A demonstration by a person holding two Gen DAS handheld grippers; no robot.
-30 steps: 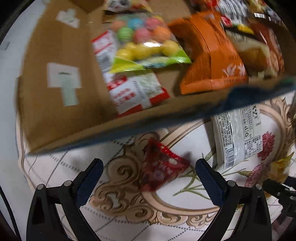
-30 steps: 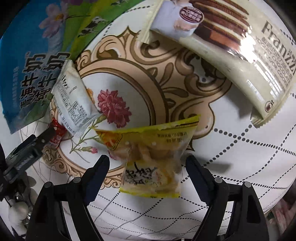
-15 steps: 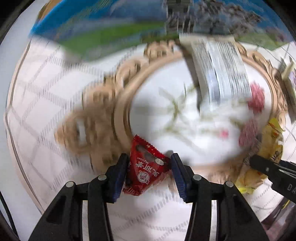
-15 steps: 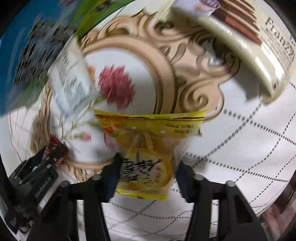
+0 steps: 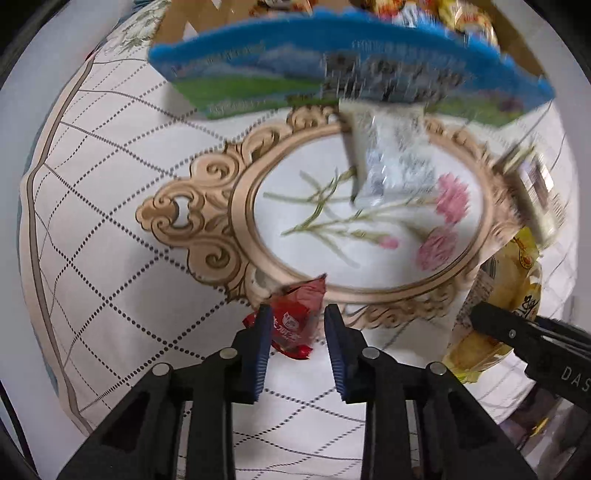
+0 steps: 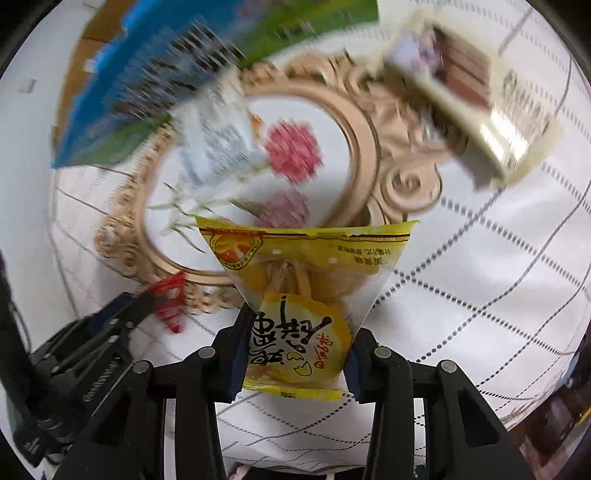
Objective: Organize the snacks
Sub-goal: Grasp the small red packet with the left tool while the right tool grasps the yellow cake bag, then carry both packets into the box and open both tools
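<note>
A small red snack packet [image 5: 295, 321] hangs above the patterned cloth, pinched between the blue pads of my left gripper [image 5: 298, 317], which is shut on it. My right gripper [image 6: 295, 325] is shut on a yellow snack bag [image 6: 303, 288] with an egg drawing, lifted off the cloth. From the left wrist view the yellow snack bag [image 5: 506, 295] and the right gripper's finger show at the right edge. The right wrist view catches the red packet [image 6: 170, 299] in the left gripper at the lower left.
A white cloth [image 5: 110, 221] with a gold oval frame and pink flowers covers the surface. On it lie a big blue and green bag [image 5: 332, 77], a small white wrapped snack [image 5: 391, 155] and a cream biscuit box [image 6: 476, 99]. A cardboard box [image 5: 173, 22] stands behind.
Both grippers went from open around their snacks to shut on them, then rose from the cloth with the red packet and the yellow bag. The cardboard box slid out of the left view.
</note>
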